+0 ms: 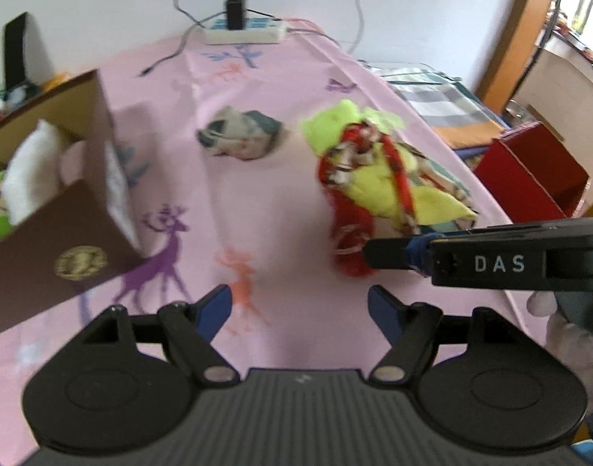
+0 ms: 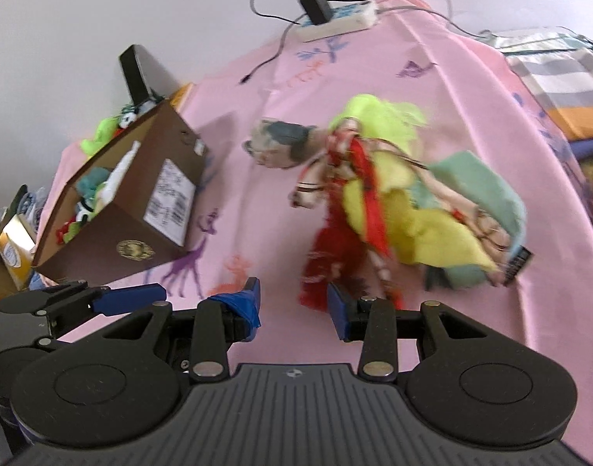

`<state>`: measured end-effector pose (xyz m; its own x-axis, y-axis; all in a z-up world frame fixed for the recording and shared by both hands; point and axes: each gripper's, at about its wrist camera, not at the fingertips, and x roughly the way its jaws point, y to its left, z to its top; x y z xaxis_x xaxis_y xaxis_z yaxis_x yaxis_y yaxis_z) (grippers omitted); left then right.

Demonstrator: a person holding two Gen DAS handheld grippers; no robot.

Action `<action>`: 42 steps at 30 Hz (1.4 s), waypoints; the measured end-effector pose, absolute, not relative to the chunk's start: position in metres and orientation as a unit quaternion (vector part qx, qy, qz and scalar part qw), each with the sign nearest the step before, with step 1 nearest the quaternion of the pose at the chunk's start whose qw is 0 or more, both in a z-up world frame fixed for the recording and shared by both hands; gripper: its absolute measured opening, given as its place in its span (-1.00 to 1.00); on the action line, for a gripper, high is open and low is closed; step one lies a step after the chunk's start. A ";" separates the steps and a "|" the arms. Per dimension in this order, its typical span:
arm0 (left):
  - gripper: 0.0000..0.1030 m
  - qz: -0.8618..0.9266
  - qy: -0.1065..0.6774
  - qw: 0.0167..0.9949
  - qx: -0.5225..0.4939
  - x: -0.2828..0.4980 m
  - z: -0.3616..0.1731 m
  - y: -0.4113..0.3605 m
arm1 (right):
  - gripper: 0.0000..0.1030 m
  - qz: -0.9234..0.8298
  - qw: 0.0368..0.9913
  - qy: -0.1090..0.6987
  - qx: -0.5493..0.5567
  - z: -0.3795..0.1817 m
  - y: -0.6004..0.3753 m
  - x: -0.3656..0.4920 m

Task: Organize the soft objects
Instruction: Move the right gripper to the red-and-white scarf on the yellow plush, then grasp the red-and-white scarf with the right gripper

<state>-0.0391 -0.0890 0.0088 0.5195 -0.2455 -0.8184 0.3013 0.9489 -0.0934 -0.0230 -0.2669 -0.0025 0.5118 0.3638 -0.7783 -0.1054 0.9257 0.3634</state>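
Soft things are what I sort here, and part of the work looks done. My brown box (image 2: 141, 209) stands on the left side of the pink cloth (image 1: 257, 178), tilted open toward me, and it already holds several pieces: something white, something green, some teal. More soft things lie behind the box, beside the wall; if they belong to the task I cannot say.

What is left, I think, is on the cloth. A small grey bundle (image 1: 240, 136) lies alone near the middle. Just beside it, to the right, lies a bigger pile (image 2: 405, 209): neon yellow cloth, a pale green piece, a red fringed one, and patterned strips across them. In the right view the bundle seems to touch the pile; in the left view there is a gap, so I am not sure.

My left gripper (image 1: 300, 306) is released, jaws wide, nothing between them, over bare cloth between box and pile. My right gripper (image 2: 294, 310) is also released and empty; its fingers stand just at the red fringe, but the pads do not press it. So nothing is grasped now. I judge the pile is the next thing, and then the bundle.
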 end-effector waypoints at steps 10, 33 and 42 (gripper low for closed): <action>0.47 -0.205 0.441 0.873 0.029 -0.028 0.005 -0.117 | -0.57 0.113 0.872 0.451 0.151 0.006 -0.305 -0.020; -0.13 -0.261 0.390 0.883 0.016 0.056 -0.010 -0.130 | -0.68 0.144 0.895 0.411 0.098 0.009 -0.296 0.051; -0.85 -0.275 0.394 0.877 0.006 0.056 -0.013 -0.133 | -1.00 0.151 0.901 0.403 0.049 0.005 -0.281 0.051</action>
